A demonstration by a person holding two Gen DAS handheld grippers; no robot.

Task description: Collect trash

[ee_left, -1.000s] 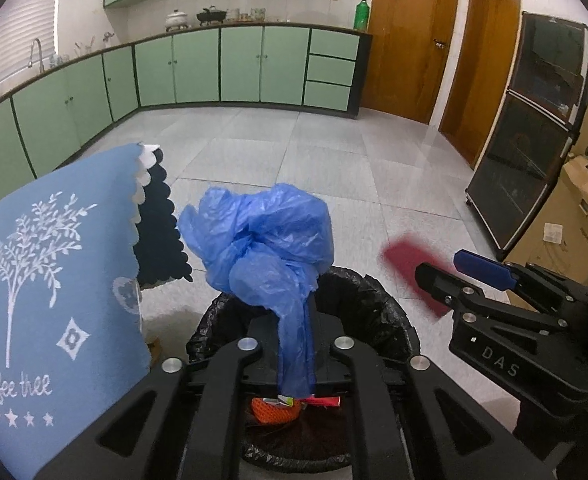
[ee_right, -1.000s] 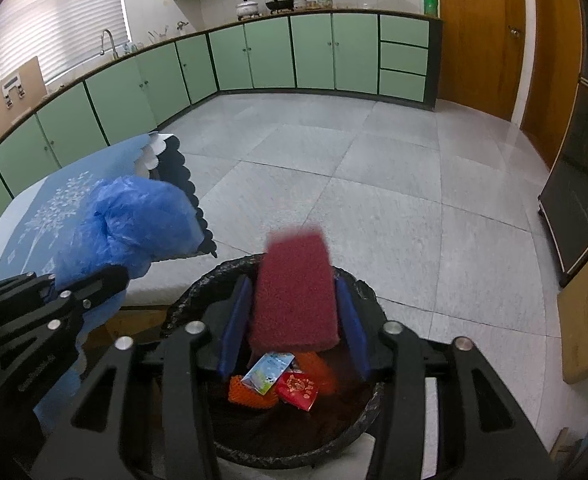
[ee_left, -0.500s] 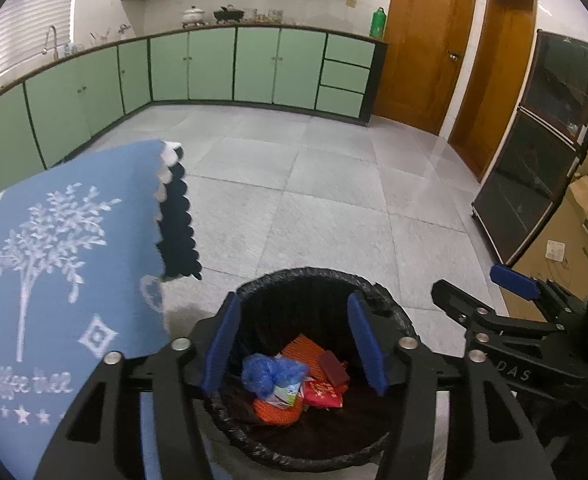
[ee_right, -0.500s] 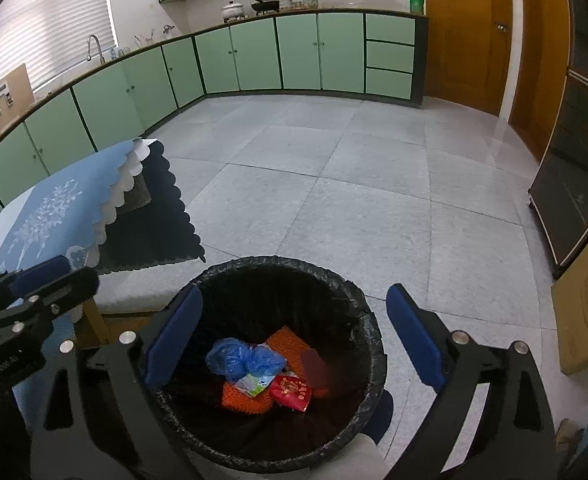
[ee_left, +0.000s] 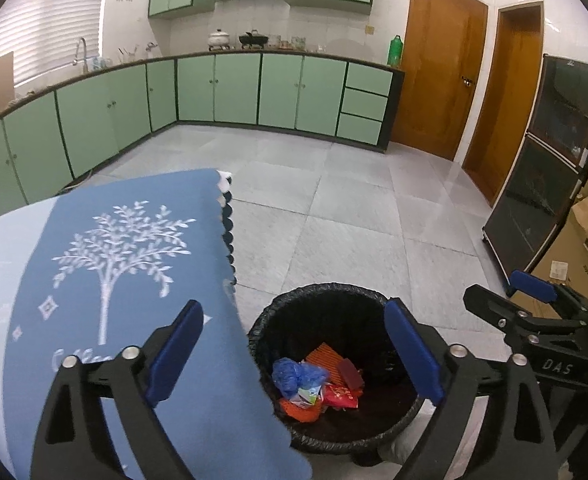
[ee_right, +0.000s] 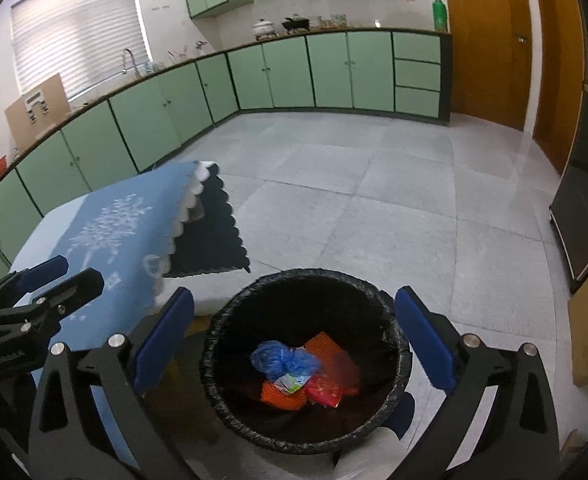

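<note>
A black-lined trash bin (ee_left: 325,290) (ee_right: 305,274) stands on the floor below both grippers. Inside lie a crumpled blue plastic bag (ee_left: 297,376) (ee_right: 282,360), a dark red pad (ee_left: 349,372) (ee_right: 343,366), orange mesh (ee_left: 299,408) (ee_right: 282,396) and a red packet (ee_left: 339,396) (ee_right: 325,392). My left gripper (ee_left: 294,308) hangs above the bin's left side, jaws opening wide with nothing between the pads. My right gripper (ee_right: 294,296) hovers over the bin, its jaws also opening and holding nothing.
A table with a blue tree-print cloth (ee_left: 114,260) (ee_right: 106,232) sits just left of the bin. A black glass cabinet (ee_left: 541,200) and cardboard boxes (ee_left: 573,248) stand at the right. Green kitchen cabinets (ee_left: 234,88) line the far walls beyond the tiled floor.
Both grippers opened and rose. The left one let go of the blue bag and the right one released the dark red pad. Both items now lie in the bin.
</note>
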